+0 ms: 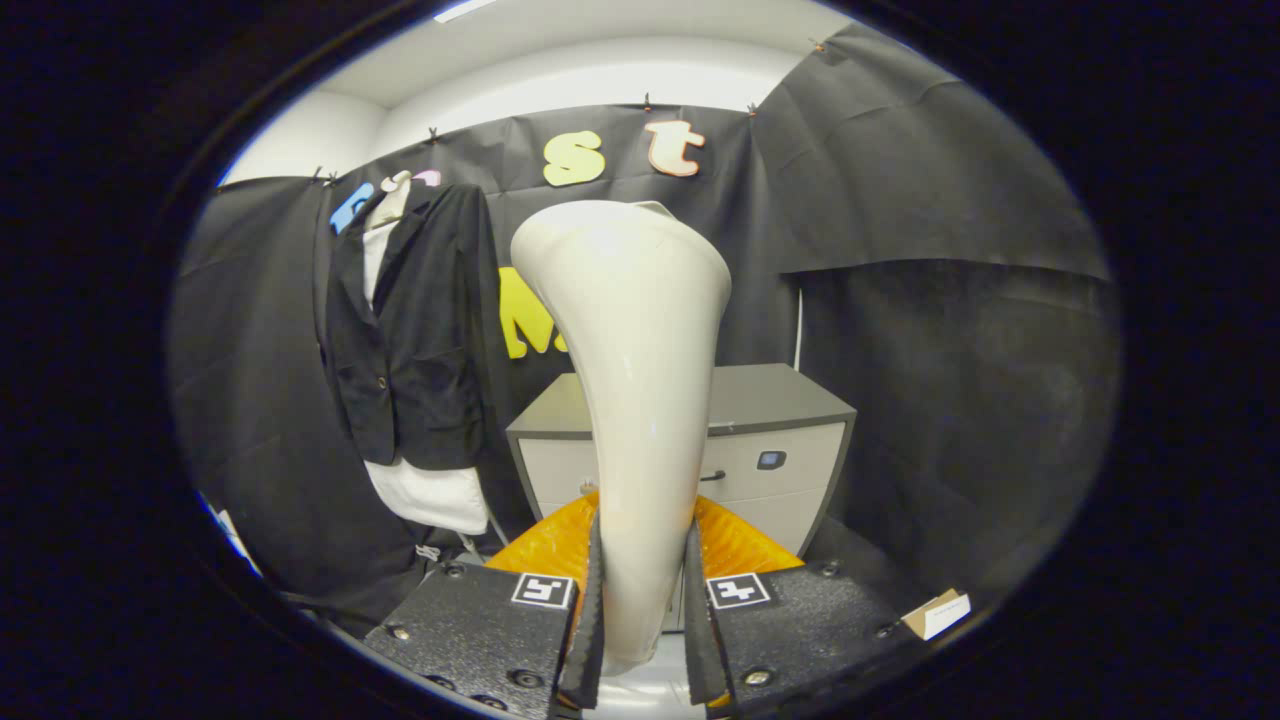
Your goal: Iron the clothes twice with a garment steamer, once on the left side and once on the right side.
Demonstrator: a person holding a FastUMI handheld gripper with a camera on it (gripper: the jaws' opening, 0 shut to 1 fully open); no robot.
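Gripper (640,620) clamped on steamer (635,380) handle, both fingers pressing its sides. Steamer head flares upward beyond fingers. Black jacket (420,330) over white shirt (430,495) hangs left, apart from steamer, beside grey cabinet (780,450).

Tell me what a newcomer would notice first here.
The white steamer stands out first, rising tall between the fingers of the gripper, which is shut on its handle. Beyond it, off to one side, a black jacket hangs over a white shirt, beside a grey cabinet.
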